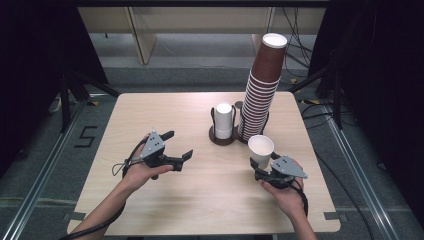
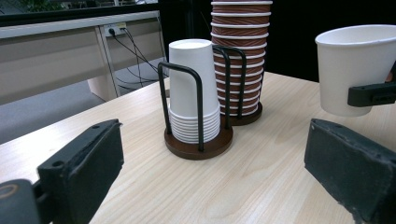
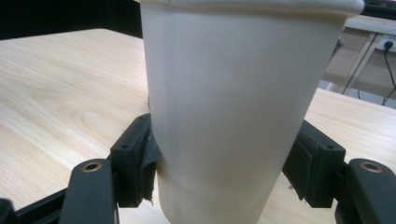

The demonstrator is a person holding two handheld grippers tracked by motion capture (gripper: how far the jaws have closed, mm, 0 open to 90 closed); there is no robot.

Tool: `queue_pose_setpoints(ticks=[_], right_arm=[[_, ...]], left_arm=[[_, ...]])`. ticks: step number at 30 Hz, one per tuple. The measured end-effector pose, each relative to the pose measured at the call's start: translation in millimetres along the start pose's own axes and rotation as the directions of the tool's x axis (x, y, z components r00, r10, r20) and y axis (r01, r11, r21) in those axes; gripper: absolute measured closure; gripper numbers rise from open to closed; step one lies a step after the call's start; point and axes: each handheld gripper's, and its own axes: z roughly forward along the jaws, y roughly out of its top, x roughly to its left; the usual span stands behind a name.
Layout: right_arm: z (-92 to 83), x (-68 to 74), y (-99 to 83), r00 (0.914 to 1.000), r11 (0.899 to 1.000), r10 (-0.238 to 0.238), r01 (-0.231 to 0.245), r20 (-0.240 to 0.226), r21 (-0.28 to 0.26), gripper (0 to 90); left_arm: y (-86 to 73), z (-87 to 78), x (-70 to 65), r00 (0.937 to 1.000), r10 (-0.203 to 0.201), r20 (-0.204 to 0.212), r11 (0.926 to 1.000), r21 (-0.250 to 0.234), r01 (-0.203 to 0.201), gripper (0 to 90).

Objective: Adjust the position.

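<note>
Here the right gripper (image 1: pixel 264 167) has its two black jaws clamped on the lower wall of a single white paper cup (image 1: pixel 261 149), which stands upright with its mouth up, near the table's right edge and just in front of the brown stack; in the right gripper view the pads press the cup's (image 3: pixel 233 107) sides from left and right, and the base sits close over the wood, though whether it touches cannot be told. The left gripper (image 1: pixel 177 145) is held well apart from it on the left half of the table, its jaws spread wide with nothing between them; in the left gripper view they frame the holders and the held cup (image 2: pixel 357 65) at the far right. Beyond the grippers, near the table's middle, a short stack of upside-down white paper cups (image 1: pixel 223 120) sits in a round dark wooden holder with black wire loops (image 1: pixel 220 137). Touching it on the right, a tall, leaning stack of brown ribbed paper cups (image 1: pixel 262 82) rises from a like holder. All rests on a light wooden table with rounded corners (image 1: pixel 165 200).
</note>
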Motion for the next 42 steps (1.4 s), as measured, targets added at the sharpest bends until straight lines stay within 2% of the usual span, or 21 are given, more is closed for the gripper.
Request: queue_pose_setpoints(ticks=[1,2,3,5,7,9,14,15,17,21,22,27,28,29,30,33,35,36,40,41,42], right_arm=[[-1.1,-0.8,-1.2,1.0000,1.000,0.009,-0.009,0.003,0.001,33.8],[-1.7,-4.0,-2.1,0.9995,1.000,-0.029,0.029,0.015,-0.009,33.7],[-3.6,-2.6,-3.5,0.9998,1.000,0.004,-0.004,0.018,0.008,33.7],[-5.5,-3.3,-5.9,0.9996,1.000,0.014,-0.015,0.022,0.021,33.7],[-7.1,-5.4,-8.0,0.9993,1.000,-0.013,0.012,0.035,0.021,33.7],[-9.0,-3.2,-10.4,0.9994,0.999,0.017,-0.018,0.030,0.045,33.6],[-11.7,-8.6,-12.1,0.9990,0.997,-0.031,0.029,0.031,0.076,33.5],[-13.5,-7.3,-12.5,0.9990,0.995,0.021,-0.024,0.039,0.094,33.5],[-15.1,-12.5,-12.7,0.9983,0.995,0.010,-0.015,0.057,0.095,33.5],[-18.3,-17.2,-15.4,0.9958,0.990,0.033,-0.044,0.085,0.131,33.4],[-17.4,-20.1,-16.3,0.9966,0.991,0.006,-0.016,0.083,0.130,33.3],[-15.3,-19.9,-22.2,0.9947,0.981,0.052,-0.068,0.088,0.182,33.0],[-14.3,-23.2,-22.6,0.9963,0.985,0.009,-0.024,0.085,0.172,33.0],[-14.1,-23.5,-22.9,0.9964,0.985,0.006,-0.020,0.084,0.174,32.8],[-13.8,-23.4,-23.4,0.9965,0.984,0.009,-0.024,0.083,0.177,32.8],[-14.3,-20.5,-25.2,0.9949,0.976,0.059,-0.075,0.082,0.206,32.5],[-14.7,-21.1,-26.3,0.9945,0.975,0.061,-0.078,0.086,0.210,32.2],[-14.3,-23.7,-26.7,0.9965,0.978,0.026,-0.042,0.079,0.205,32.2],[-15.5,-20.5,-29.3,0.9934,0.971,0.075,-0.093,0.087,0.221,31.8],[-14.9,-22.7,-29.8,0.9952,0.975,0.048,-0.066,0.085,0.214,31.7],[-15.3,-21.3,-30.2,0.9942,0.971,0.068,-0.085,0.083,0.223,31.6]], left_arm=[[-0.2,-0.2,-0.4,1.0000,-0.004,-0.001,1.0000,-0.003,0.004,4.2],[-0.2,-0.5,-0.7,1.0000,-0.005,-0.002,1.0000,-0.006,0.005,4.2],[-0.3,-0.8,-1.0,1.0000,-0.005,-0.002,1.0000,-0.006,0.005,4.3],[-0.5,-1.3,-1.6,1.0000,-0.007,-0.002,0.9999,-0.013,0.007,4.3],[-0.6,-2.8,-1.6,1.0000,-0.005,-0.003,1.0000,-0.006,0.005,4.3],[-1.4,-3.5,-1.3,1.0000,-0.008,-0.006,0.9999,-0.007,0.008,4.3],[-3.4,-4.7,0.0,0.9997,-0.018,-0.015,0.9998,-0.008,0.018,4.4],[-3.4,-5.2,-0.2,0.9998,-0.016,-0.013,0.9998,-0.008,0.016,4.4],[-3.4,-5.7,-0.8,0.9998,-0.018,-0.013,0.9998,-0.009,0.018,4.3],[-3.4,-5.0,-0.8,0.9998,-0.016,-0.013,0.9999,-0.005,0.016,4.4],[-3.2,-4.7,-0.8,0.9998,-0.018,-0.013,0.9998,-0.007,0.018,4.3],[-2.4,-3.9,-1.3,0.9999,-0.013,-0.010,0.9999,-0.003,0.013,4.3],[-2.5,-3.9,-1.2,0.9999,-0.013,-0.009,0.9999,-0.003,0.013,4.3],[-2.7,-3.9,-1.2,0.9999,-0.012,-0.009,0.9999,-0.001,0.012,4.4],[-3.5,-2.5,-0.9,0.9999,-0.015,-0.002,0.9998,-0.016,0.015,4.3],[-3.4,-3.7,-0.7,0.9998,-0.013,-0.011,0.9999,0.001,0.013,4.3],[-3.6,-3.8,-0.7,0.9998,-0.016,-0.011,0.9999,-0.001,0.016,4.3],[-3.7,-3.8,-0.9,0.9998,-0.018,-0.011,0.9998,-0.001,0.018,4.3],[-4.8,-2.8,-1.2,0.9998,-0.017,-0.012,0.9998,0.003,0.017,4.3],[-5.5,-1.5,-1.1,0.9998,-0.020,-0.007,0.9998,-0.010,0.020,4.3],[-5.3,-2.1,-1.2,0.9997,-0.020,-0.011,0.9998,-0.001,0.020,4.3]])
